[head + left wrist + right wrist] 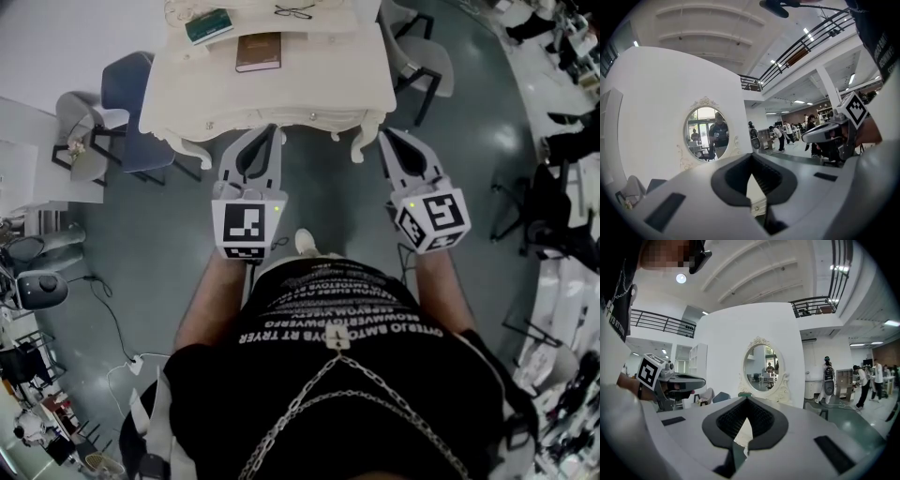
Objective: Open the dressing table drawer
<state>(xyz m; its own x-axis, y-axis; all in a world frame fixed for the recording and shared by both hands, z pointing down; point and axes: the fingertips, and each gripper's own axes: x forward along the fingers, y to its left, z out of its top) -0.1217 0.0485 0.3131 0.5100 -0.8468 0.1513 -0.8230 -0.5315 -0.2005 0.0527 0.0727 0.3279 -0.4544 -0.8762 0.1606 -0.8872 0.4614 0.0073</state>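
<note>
The cream dressing table (pixel 309 84) stands ahead of me, and its carved front edge (pixel 281 120) faces me. Its oval mirror shows in the left gripper view (pixel 707 133) and the right gripper view (pixel 764 366). Both grippers are held out level toward the table's front, short of it and touching nothing. My left gripper (pixel 272 131) (pixel 751 157) is shut and empty. A small knob (pixel 756 207) on the table's front shows through the gap under its jaws. My right gripper (pixel 386 136) (pixel 746 400) is shut and empty too.
On the tabletop lie a brown book (pixel 258 52), a green box (pixel 208 25) and a pair of glasses (pixel 293 11). A blue chair (pixel 131 89) and a grey chair (pixel 80 122) stand left of the table, another chair (pixel 427 56) right. People stand in the hall behind.
</note>
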